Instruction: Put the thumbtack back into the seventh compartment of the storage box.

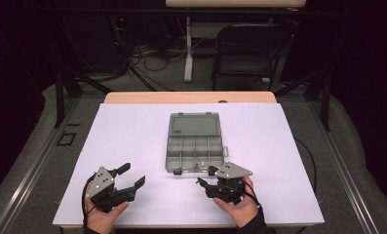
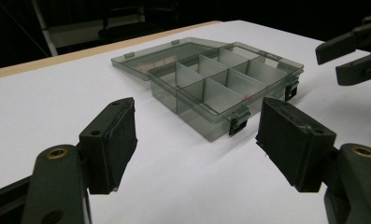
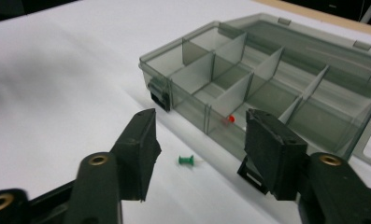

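One green pushpin is seen low centre in the right gripper view, lying on its side on the white sheet just in front of the box, between the jaws of the right gripper, which are spread and press on nothing. One smoky clear organiser box sits mid-frame in the high view, lid folded back; eight compartments are counted, in two rows of four. One red pin is seen inside a front compartment. The left gripper, lower left, is held open with nothing between its jaws. Two grippers are seen, one in each hand.
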Motion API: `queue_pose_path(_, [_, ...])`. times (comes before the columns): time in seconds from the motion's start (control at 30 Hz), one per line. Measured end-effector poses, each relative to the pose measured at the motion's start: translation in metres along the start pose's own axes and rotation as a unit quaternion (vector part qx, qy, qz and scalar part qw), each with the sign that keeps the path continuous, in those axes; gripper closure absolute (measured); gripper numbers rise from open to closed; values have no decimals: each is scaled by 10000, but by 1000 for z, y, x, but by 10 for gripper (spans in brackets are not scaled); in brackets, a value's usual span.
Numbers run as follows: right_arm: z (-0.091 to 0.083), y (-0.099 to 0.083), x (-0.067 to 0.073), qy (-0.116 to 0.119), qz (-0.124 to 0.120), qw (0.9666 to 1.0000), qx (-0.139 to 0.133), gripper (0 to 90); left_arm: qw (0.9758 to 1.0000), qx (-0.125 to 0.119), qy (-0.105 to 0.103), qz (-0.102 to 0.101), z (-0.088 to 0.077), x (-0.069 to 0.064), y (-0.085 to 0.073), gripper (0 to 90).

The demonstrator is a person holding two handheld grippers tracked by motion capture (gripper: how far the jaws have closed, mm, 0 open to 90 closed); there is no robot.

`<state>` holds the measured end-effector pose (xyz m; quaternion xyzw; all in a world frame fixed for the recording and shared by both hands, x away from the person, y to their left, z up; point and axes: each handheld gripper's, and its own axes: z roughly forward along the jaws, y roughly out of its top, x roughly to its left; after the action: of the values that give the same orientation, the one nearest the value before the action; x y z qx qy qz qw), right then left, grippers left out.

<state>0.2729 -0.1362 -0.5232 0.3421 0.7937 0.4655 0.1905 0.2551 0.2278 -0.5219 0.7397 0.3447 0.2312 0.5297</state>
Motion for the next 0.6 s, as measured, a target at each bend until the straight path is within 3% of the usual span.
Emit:
queue_pose_path(0.1, [4,-4,0,12,56,9999,101,513,10000,3,-1,3,0,0,0,281])
queue_pose_path(0.6, [31,-16,8,39,78,9988,477,550,10000,6,-9,7,0,0,0,280])
